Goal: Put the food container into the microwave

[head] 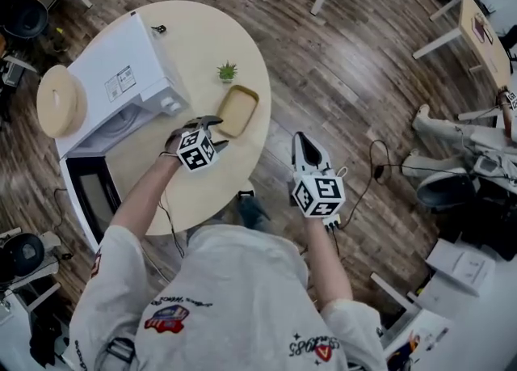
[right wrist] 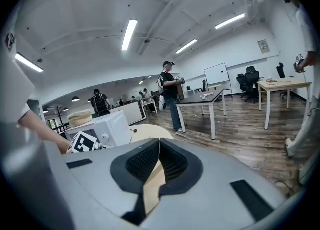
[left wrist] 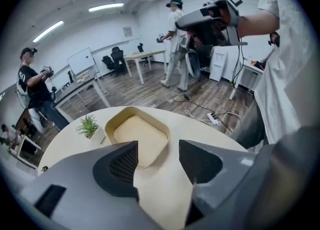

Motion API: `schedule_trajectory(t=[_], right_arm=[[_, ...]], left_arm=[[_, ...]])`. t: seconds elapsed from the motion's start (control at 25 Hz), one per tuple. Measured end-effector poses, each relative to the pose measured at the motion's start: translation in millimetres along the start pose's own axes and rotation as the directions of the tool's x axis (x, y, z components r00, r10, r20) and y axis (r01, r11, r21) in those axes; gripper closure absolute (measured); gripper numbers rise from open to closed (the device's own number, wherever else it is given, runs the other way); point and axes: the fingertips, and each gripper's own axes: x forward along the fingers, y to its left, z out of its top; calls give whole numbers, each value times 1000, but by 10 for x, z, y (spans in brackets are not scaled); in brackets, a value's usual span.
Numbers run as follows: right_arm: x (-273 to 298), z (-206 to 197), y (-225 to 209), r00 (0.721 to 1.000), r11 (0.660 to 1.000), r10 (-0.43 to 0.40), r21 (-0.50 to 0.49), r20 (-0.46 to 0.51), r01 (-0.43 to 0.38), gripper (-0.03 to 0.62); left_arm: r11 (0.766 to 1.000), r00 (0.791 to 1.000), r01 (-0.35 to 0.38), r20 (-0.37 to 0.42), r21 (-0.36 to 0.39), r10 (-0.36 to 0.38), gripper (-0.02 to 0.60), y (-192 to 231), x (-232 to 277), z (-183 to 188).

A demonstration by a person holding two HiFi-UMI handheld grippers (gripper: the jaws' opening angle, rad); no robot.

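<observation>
The food container (head: 237, 111) looks like a shallow, empty, beige tray with rounded corners and a raised rim. I'd guess it is light and fairly stiff, smooth enough to slip in a loose pinch, and not fragile. The rim is the obvious place to take it, best on the near edge or a corner, with one pad inside the wall and one outside. It sits flat on the round table (head: 202, 38), just beside a small potted plant (head: 228, 72) and to the right of the white microwave (head: 121, 78), whose door hangs open toward the person. The left gripper (head: 212, 127) tilts down over the table with its jaws spread. In the left gripper view the container's near rim lies just ahead of the gap and a little toward the left jaw, with neither pad pressing on it. The right gripper (head: 301, 138) hangs off the table's edge, well apart from the container, its jaws pressed together on nothing.
</observation>
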Motion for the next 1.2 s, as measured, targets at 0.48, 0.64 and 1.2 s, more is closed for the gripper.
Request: schedule_trajectory(t=[0.48,0.64,1.2], right_arm=[[-194,-172,-236,998,997,-66,30,-7,67,592],[-272,-219,-312,996,996,-87,35,-13,87,591],[-413,-231,-348,995,993,-104,49,-7,104,591]], left_arm=[[965,988,85,-144,248,-50,455,-124,418,-177],[938,985,103,-167,332,-49,508,-189,504,-163],[898,983,111,-179,426,-36,563,-225,503,-24]])
